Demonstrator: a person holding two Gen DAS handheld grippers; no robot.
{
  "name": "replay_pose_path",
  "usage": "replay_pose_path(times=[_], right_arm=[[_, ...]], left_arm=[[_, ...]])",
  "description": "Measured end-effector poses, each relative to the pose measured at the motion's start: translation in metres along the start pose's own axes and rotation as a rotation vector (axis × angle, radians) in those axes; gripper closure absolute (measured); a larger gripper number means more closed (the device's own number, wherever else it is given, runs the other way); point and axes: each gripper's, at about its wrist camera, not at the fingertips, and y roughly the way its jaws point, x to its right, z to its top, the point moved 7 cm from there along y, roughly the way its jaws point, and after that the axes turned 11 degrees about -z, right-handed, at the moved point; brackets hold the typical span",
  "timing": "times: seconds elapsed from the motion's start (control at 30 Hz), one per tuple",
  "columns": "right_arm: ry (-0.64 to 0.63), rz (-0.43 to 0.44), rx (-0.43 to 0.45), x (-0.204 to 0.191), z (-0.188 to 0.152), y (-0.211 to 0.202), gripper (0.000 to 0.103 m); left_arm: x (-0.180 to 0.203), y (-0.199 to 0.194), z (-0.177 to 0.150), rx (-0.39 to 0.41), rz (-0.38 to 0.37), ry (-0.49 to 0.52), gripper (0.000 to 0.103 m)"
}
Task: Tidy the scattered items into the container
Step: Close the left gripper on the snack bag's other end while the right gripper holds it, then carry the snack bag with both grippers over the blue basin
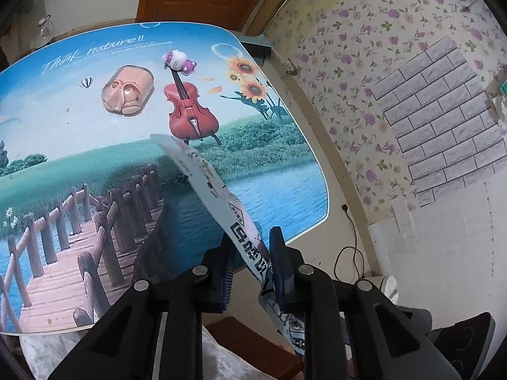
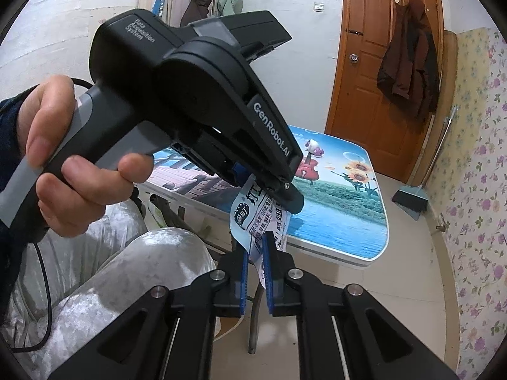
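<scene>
Gripping packet (image 1: pixel 221 190), left hand-held gripper (image 1: pixel 252 253) tilted down

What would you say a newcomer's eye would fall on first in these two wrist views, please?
Probably the printed plastic packet held in mid-air off the table's near edge, with both the left gripper and the right gripper shut on it. Next comes the vivid tabletop, printed with a bridge, lake and violin. On it, towards the far side, sit a peach-coloured clear container and, to its right, a small white and purple toy.
</scene>
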Motion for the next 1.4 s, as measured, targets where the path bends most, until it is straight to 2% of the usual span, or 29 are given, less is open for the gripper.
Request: replay_pose_path(times=[0.13,0.27,0.37,0.4,0.53,0.6,0.83,1.0,1.1,1.2,1.27,1.4], right_arm=[[0.037,0.032,-0.009,0.003,-0.002,0.002,0.093],[0.103,0.082,-0.032,0.006,-0.009,0.008,0.084],[0.218,0.182,-0.048,0.013,-0.015,0.011,0.083],[0.276,0.234,-0.046,0.017,-0.016,0.011,0.081],[0.420,0.349,-0.042,0.034,-0.021,0.012,0.070],[0.481,0.423,-0.043,0.041,-0.023,0.013,0.069],[0.668,0.486,-0.052,0.068,-0.027,0.026,0.069],[0.709,0.534,-0.088,0.063,-0.024,0.043,0.069],[0.759,0.603,-0.121,0.056,-0.026,0.058,0.069],[0.812,0.674,-0.139,0.049,-0.029,0.068,0.065],[0.842,0.705,-0.141,0.048,-0.028,0.075,0.058],[0.878,0.748,-0.161,0.044,-0.028,0.089,0.055]], left_arm=[[-0.001,-0.001,0.000,0.009,-0.023,-0.013,0.085],[-0.003,-0.003,0.000,0.015,-0.036,-0.022,0.087],[-0.006,-0.005,-0.001,0.017,-0.041,-0.021,0.087],[-0.007,-0.005,-0.001,0.019,-0.044,-0.021,0.087],[-0.013,-0.008,-0.001,0.028,-0.047,-0.029,0.086],[-0.017,-0.010,-0.002,0.034,-0.050,-0.036,0.087],[-0.020,-0.012,-0.004,0.038,-0.078,-0.034,0.088],[-0.013,-0.011,-0.008,0.027,-0.082,0.003,0.090],[-0.013,-0.012,-0.009,0.027,-0.081,0.010,0.090],[-0.014,-0.012,-0.009,0.029,-0.086,0.011,0.090],[-0.014,-0.012,-0.009,0.029,-0.084,0.013,0.090],[-0.015,-0.013,-0.010,0.030,-0.091,0.007,0.090]])
